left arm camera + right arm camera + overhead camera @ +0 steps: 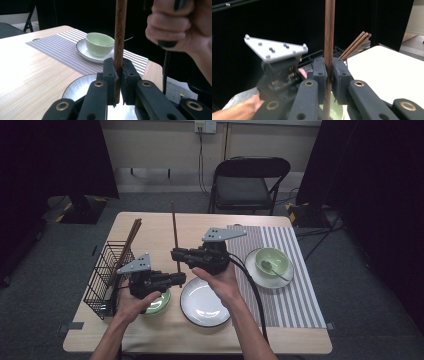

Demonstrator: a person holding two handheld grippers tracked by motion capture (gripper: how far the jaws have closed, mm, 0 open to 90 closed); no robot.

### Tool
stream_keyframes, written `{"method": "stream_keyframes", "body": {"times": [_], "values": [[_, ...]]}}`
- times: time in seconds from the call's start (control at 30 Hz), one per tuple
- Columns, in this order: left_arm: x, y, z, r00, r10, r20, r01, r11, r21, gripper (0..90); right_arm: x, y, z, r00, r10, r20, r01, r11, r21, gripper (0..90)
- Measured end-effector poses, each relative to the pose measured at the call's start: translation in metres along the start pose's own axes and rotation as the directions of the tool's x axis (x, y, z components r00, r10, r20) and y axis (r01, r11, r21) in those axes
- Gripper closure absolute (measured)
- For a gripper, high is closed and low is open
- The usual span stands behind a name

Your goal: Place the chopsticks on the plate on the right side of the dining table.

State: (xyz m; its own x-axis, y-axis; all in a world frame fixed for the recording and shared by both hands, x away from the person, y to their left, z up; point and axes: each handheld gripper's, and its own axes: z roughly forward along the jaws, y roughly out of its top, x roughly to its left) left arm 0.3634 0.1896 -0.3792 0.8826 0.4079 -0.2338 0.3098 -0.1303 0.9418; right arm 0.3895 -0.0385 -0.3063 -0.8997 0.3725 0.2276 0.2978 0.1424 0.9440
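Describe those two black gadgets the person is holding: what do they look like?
Each is a black hand-held gripper with a chunky body. The left gripper and the right gripper both carry a grey three-cornered plate dotted with screws on top. Their jaws are blocky black pads on arms with brass-coloured pivot rings. A thick black cable trails from the right one. The forearms are bare, no sleeves.

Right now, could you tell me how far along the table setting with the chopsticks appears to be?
Done, it seems: a green bowl with a spoon sits on its saucer on the striped placemat, and the white plate is laid out. In hand: both the left tool and the right tool are shut on one upright chopstick. Left: more chopsticks wait in the wire basket, and none lies at the setting yet.
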Motion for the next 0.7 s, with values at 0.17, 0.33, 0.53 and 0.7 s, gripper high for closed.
{"method": "stream_keyframes", "body": {"times": [0.17,0.33,0.53,0.7], "values": [[0.001,0.000,-0.003,0.9999,-0.010,-0.006,0.009,0.9999,-0.013,83.9,0.000,-0.007,0.004,0.9999,0.010,-0.009,-0.009,1.000,0.003,82.2],[0.001,0.001,-0.003,0.9999,-0.009,-0.007,0.009,0.9999,-0.014,83.9,-0.001,-0.013,0.006,0.9998,0.012,-0.014,-0.012,1.000,0.011,82.4],[0.001,0.001,-0.003,1.0000,-0.005,-0.005,0.005,0.9999,-0.013,83.9,-0.001,-0.016,0.007,0.9999,0.007,-0.014,-0.006,1.000,0.014,83.4],[0.002,0.001,-0.003,0.9999,-0.013,-0.009,0.013,0.9997,-0.019,81.3,-0.002,-0.016,0.004,0.9999,0.007,-0.010,-0.007,1.000,0.004,84.2]]}}
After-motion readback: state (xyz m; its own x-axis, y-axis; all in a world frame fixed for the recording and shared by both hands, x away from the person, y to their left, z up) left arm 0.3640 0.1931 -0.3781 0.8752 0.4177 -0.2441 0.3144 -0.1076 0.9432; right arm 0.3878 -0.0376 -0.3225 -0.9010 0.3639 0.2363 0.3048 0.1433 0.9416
